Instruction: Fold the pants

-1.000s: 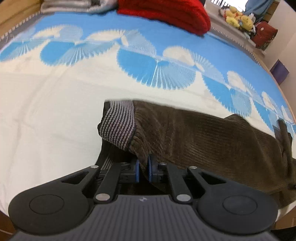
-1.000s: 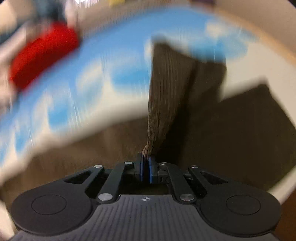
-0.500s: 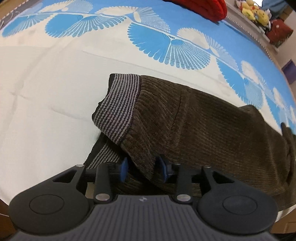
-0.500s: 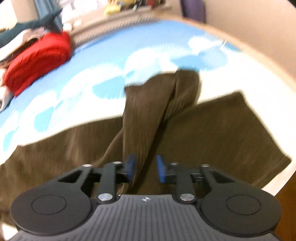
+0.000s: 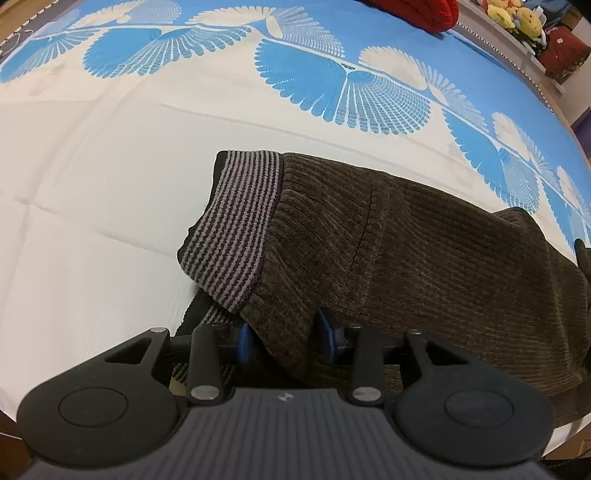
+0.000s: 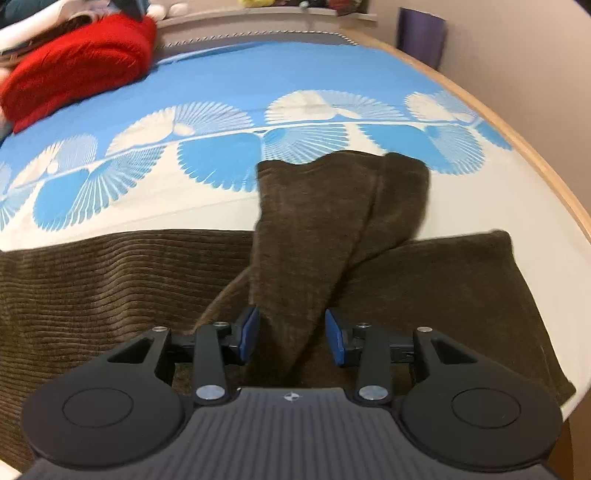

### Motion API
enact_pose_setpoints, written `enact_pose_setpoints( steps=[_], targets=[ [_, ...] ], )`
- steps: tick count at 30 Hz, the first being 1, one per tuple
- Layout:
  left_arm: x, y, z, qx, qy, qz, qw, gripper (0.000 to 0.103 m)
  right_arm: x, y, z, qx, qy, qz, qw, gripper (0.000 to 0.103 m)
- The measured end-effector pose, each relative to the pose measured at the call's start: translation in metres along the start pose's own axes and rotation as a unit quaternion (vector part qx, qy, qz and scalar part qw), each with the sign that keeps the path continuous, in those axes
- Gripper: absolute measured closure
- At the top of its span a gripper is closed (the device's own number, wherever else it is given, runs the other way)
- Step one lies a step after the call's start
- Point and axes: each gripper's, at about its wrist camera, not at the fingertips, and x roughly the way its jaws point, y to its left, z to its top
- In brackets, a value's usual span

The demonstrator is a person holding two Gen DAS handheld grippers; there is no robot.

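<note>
Brown corduroy pants (image 5: 406, 251) lie on the bed, folded lengthwise. Their striped grey-black waistband (image 5: 236, 229) is at the left end, its top layer turned over. My left gripper (image 5: 282, 338) is open, its blue pads either side of the waist edge, which lies loose between them. In the right wrist view the pants (image 6: 110, 273) stretch across, and one leg end (image 6: 332, 206) lies twisted over the other leg (image 6: 461, 288). My right gripper (image 6: 291, 336) is open around that twisted leg fabric.
The bed sheet (image 5: 110, 184) is white near me, blue with white fan patterns further off. A red knitted garment (image 6: 77, 62) lies at the far side. Plush toys (image 5: 513, 14) sit on a shelf. The bed's wooden edge (image 6: 535, 147) curves along the right.
Both grippers were shut on the pants a second ago and have opened. The waistband and the lifted leg have dropped onto the bed.
</note>
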Motion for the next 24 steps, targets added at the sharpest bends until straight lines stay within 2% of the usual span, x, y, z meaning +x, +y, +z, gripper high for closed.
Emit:
enact_pose_setpoints(
  steps=[3,7,8,9,11,14,16,18,19,21,22,23,24],
  targets=[
    [0.002,-0.001,0.001,0.004,0.001,0.002,1.0,0.063,0.007,0.012,0.0,-0.023,0.014,-0.015,1.0,0.061],
    [0.002,-0.004,0.0,0.008,0.001,0.005,1.0,0.065,0.017,0.021,-0.007,-0.071,0.036,-0.064,0.995,0.061],
    [0.002,-0.004,-0.001,0.01,0.0,0.006,0.9999,0.066,0.018,0.021,-0.008,-0.072,0.037,-0.067,0.994,0.063],
    [0.002,-0.005,-0.002,0.012,-0.002,0.007,0.9999,0.068,0.017,0.017,-0.008,-0.064,0.035,-0.064,0.995,0.072],
    [0.0,-0.006,-0.003,0.018,-0.006,0.007,0.9998,0.078,0.012,0.008,-0.008,-0.038,0.029,-0.053,0.997,0.096],
    [-0.007,-0.007,-0.005,0.019,-0.021,0.009,0.9996,0.087,-0.012,-0.023,-0.006,0.06,-0.013,-0.04,0.997,0.097],
    [-0.015,-0.006,-0.006,0.013,-0.035,-0.003,0.9993,0.089,-0.028,-0.051,-0.011,0.138,-0.033,-0.03,0.989,0.097],
    [-0.027,-0.006,-0.008,0.005,-0.054,-0.014,0.9985,0.09,-0.04,-0.071,-0.023,0.188,-0.032,-0.022,0.981,0.097],
    [-0.034,-0.005,-0.01,0.004,-0.064,-0.015,0.9978,0.09,-0.042,-0.08,-0.029,0.204,-0.021,-0.017,0.979,0.097],
    [-0.038,-0.004,-0.012,0.003,-0.065,-0.008,0.9978,0.09,-0.034,-0.093,-0.046,0.221,0.048,-0.004,0.974,0.099],
    [-0.034,-0.002,-0.013,0.001,-0.051,-0.007,0.9987,0.09,-0.024,-0.101,-0.058,0.236,0.101,-0.002,0.967,0.099],
    [-0.028,0.0,-0.013,-0.001,-0.033,-0.009,0.9994,0.09,-0.017,-0.109,-0.068,0.251,0.136,-0.018,0.958,0.102],
    [-0.023,0.001,-0.013,0.001,-0.018,-0.004,0.9998,0.089,-0.015,-0.116,-0.073,0.252,0.147,-0.032,0.956,0.102]
  ],
)
